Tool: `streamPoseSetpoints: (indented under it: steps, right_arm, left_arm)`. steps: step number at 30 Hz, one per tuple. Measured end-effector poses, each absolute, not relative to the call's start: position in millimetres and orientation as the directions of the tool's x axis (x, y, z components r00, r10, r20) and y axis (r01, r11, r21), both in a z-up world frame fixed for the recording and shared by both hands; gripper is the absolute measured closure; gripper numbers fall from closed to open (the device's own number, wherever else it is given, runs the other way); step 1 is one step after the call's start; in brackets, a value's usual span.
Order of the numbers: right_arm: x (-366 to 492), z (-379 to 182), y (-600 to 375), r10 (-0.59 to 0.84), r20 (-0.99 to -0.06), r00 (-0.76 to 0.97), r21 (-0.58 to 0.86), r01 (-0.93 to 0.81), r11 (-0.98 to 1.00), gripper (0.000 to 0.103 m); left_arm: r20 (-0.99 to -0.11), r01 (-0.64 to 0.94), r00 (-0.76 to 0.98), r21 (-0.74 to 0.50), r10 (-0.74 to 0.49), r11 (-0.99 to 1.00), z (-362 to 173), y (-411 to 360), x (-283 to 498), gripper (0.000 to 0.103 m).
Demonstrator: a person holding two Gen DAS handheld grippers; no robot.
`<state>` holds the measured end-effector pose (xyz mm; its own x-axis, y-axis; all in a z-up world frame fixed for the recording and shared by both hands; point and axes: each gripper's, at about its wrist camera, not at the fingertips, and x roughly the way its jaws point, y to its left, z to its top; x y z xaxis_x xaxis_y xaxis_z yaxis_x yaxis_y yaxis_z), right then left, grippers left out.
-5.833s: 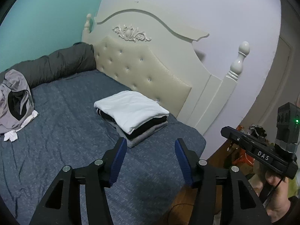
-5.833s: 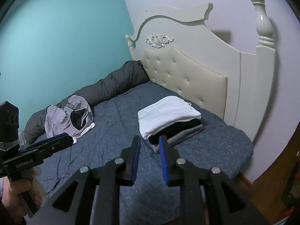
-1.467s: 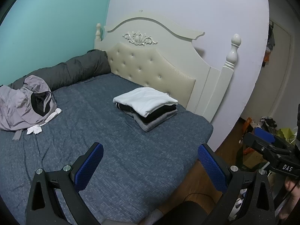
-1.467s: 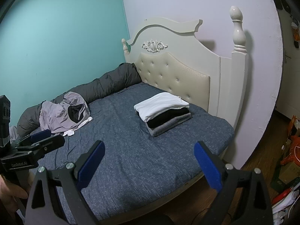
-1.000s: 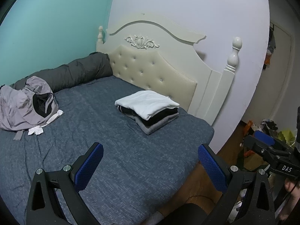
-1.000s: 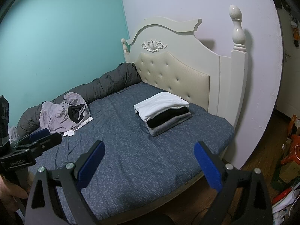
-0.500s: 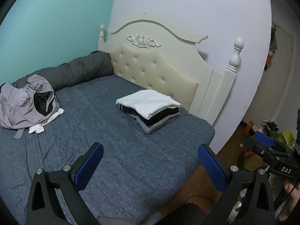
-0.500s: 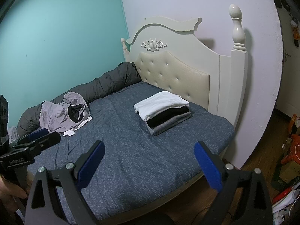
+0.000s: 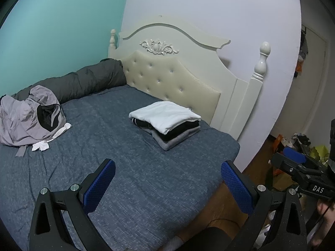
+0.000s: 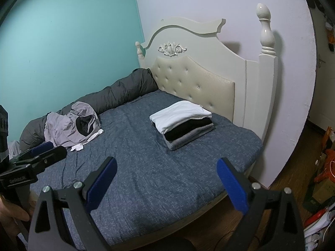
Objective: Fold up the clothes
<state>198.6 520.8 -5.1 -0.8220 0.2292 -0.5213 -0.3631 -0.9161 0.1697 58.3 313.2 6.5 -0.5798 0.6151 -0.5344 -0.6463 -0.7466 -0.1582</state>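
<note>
**Both grippers wide open above the bed, folded stack by the headboard**

At the far left, against the teal wall, a dark grey padded roll (image 9: 79,81) runs along the bed's edge. In front of it lies a crumpled heap (image 9: 27,119) of thin, pale grey fabric with a dark lining showing and a scrap of white cloth at its near edge; it is not folded. The bed (image 9: 134,167) is covered with a blue, finely speckled woven sheet, lightly creased.

The left gripper (image 9: 167,185) hangs over the near part of the bed, its jaws spread far apart and holding nothing; the pads are blue with a dotted grip texture on black arms with silver bolts. In the right wrist view its side carries small white lettering, too blurred to read with certainty.

Right of centre, the stack (image 9: 166,121) sits on the sheet just before the headboard (image 9: 173,77): a white garment on top, black in the middle, grey at the bottom, each a flat rectangle. The headboard is cream, button-tufted, with a carved floral crest and turned posts.

The right gripper (image 10: 165,182) is likewise fully spread and empty. In the left wrist view its body bears a label reading "DAS".
</note>
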Motion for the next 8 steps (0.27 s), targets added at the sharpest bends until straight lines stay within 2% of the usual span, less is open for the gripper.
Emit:
streamPoseSetpoints:
  steps: [8]
  right_arm:
    - [200.0,-4.6,522.0,0.231,-0.518,-0.824,0.172,-0.365,-0.915,0.006]
  left_arm:
    - [-0.533,-0.645,-0.577,-0.167,0.619,-0.746,7.2,311.4,57.2,0.000]
